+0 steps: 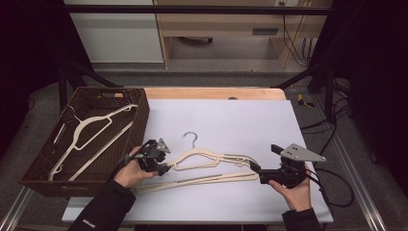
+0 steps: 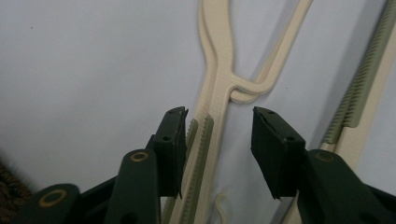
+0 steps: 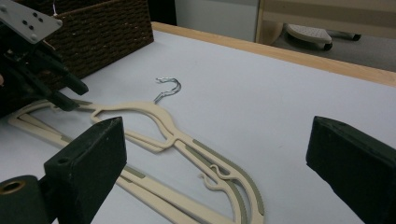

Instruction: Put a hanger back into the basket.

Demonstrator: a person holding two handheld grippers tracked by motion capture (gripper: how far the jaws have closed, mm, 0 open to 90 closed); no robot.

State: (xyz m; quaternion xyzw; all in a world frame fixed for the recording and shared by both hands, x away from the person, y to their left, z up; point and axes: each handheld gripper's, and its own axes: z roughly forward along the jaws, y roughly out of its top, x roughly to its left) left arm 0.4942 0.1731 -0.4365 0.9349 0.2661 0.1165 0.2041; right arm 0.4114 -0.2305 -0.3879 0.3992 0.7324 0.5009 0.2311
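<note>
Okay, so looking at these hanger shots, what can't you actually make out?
- Left gripper, high view: the hand and gripper body hide whether it grips the cream hanger.
- Left gripper view: the hanger's shoulder lies against one jaw with a gap to the other; contact unclear, and the bottom edge cuts it off.
- Right gripper view: the hanger's near end runs off the bottom edge.
- Basket, high view: its weave is too dark to read.

Even overhead light brightens the white table (image 1: 231, 120) while the room's sides sink into darkness, shadows stay faint, and the near jaws look softly blurred.
</note>
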